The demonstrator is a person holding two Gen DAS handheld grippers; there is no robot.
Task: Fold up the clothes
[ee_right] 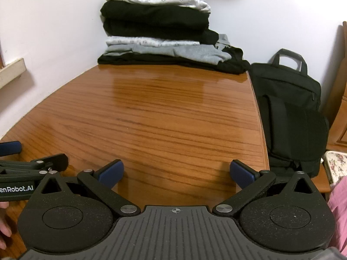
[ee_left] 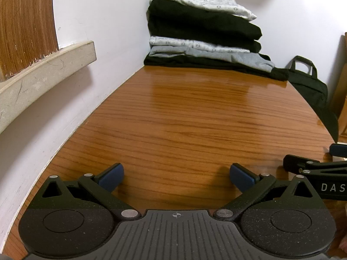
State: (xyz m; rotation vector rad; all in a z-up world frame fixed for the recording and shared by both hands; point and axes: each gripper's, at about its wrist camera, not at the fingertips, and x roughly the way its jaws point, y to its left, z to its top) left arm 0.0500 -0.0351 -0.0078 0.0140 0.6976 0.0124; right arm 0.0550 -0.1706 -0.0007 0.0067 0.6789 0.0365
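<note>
A stack of folded black, grey and patterned white clothes sits at the far corner of the glossy wooden tabletop (against the white wall), while left gripper and right gripper hover with fingers spread, holding nothing.

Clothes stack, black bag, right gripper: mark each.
clothes stack (ee_right: pixel 156 19), right wrist view, black folded layer near the top.
black bag (ee_right: pixel 288 99), right wrist view, front panel.
right gripper (ee_right: pixel 176 174), right wrist view, midway between open jaws.
</note>
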